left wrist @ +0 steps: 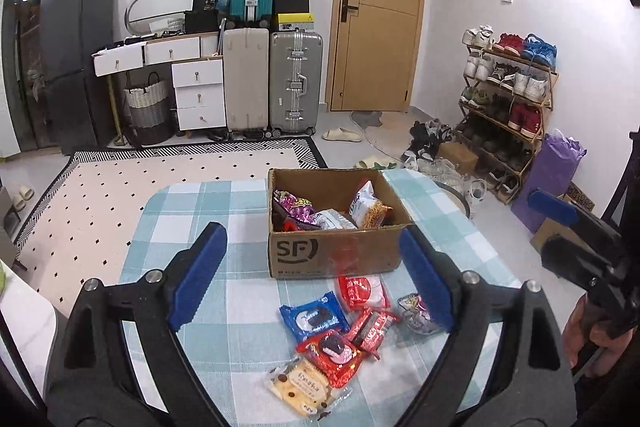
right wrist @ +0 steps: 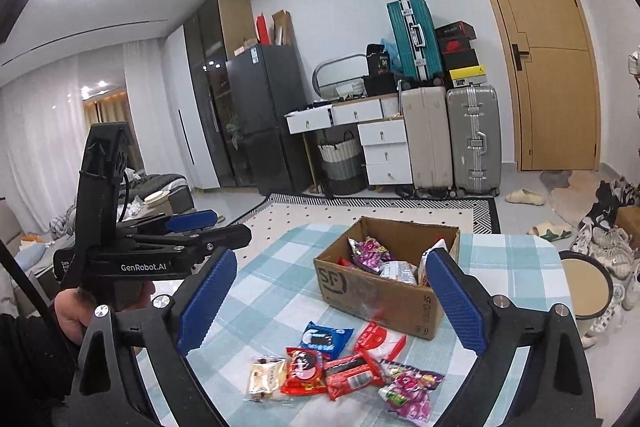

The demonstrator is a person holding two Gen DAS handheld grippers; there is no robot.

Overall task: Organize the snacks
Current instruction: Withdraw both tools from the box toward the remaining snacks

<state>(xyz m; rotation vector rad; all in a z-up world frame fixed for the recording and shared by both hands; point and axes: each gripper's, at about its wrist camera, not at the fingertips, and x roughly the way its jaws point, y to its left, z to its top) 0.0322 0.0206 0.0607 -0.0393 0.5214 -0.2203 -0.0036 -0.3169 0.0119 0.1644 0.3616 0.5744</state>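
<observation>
Bench under a blue-checked cloth

On the bench a cardboard box stands ahead of the left hand-held gripper; loose snack packets lie between its fingers.

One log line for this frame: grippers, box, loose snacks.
left gripper open, empty | right gripper open, empty | cardboard box partly filled | loose snack packets on tablecloth before box

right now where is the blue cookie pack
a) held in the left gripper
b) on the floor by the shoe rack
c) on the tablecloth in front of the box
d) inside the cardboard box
c: the blue cookie pack lies flat on the checked tablecloth just in front of the cardboard box, with both grippers open and empty.
</observation>
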